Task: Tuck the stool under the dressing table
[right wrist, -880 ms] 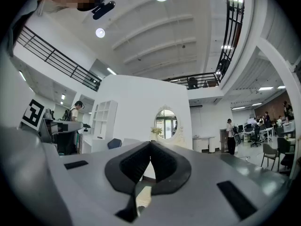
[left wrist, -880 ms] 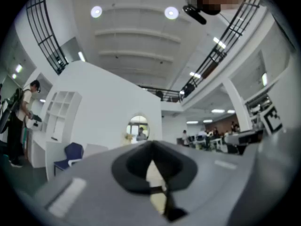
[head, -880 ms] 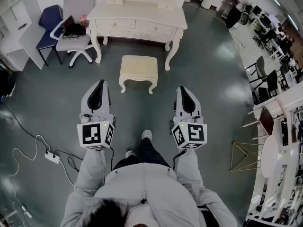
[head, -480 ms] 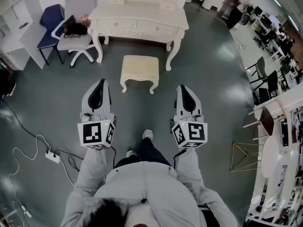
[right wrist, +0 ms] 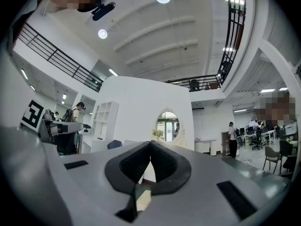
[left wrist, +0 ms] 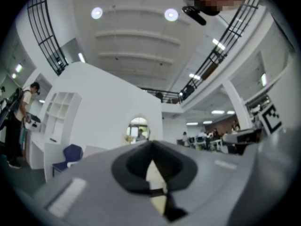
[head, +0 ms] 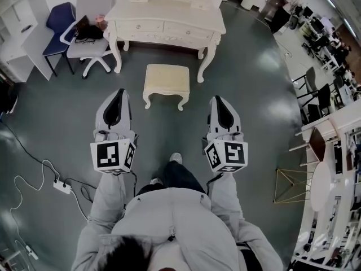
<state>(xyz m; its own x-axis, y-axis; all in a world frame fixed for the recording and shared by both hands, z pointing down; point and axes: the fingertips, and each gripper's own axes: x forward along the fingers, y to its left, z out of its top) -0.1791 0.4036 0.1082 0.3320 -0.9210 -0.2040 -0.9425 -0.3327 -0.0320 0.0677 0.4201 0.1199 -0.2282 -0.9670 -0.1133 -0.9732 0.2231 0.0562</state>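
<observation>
A cream upholstered stool (head: pixel 166 83) with curved legs stands on the grey floor, just in front of the cream dressing table (head: pixel 166 24) and outside its knee gap. My left gripper (head: pixel 118 92) hangs in the air short of the stool, to its left, jaws shut and empty. My right gripper (head: pixel 219 99) is level with it, to the stool's right, also shut and empty. In the left gripper view the shut jaws (left wrist: pixel 151 145) point slightly upward toward the oval mirror (left wrist: pixel 138 130). The right gripper view shows its shut jaws (right wrist: pixel 150 146) below the same mirror (right wrist: pixel 168 125).
A white swivel chair (head: pixel 90 35) with a dark bag and a blue chair (head: pixel 58 27) stand left of the dressing table. A power strip and white cable (head: pixel 59 186) lie on the floor at left. A gold wire frame (head: pixel 290 186) sits at right. Desks and people fill the far right.
Both grippers and my view have edged forward toward the stool. The stool and table have not moved, and both jaws stay shut.
</observation>
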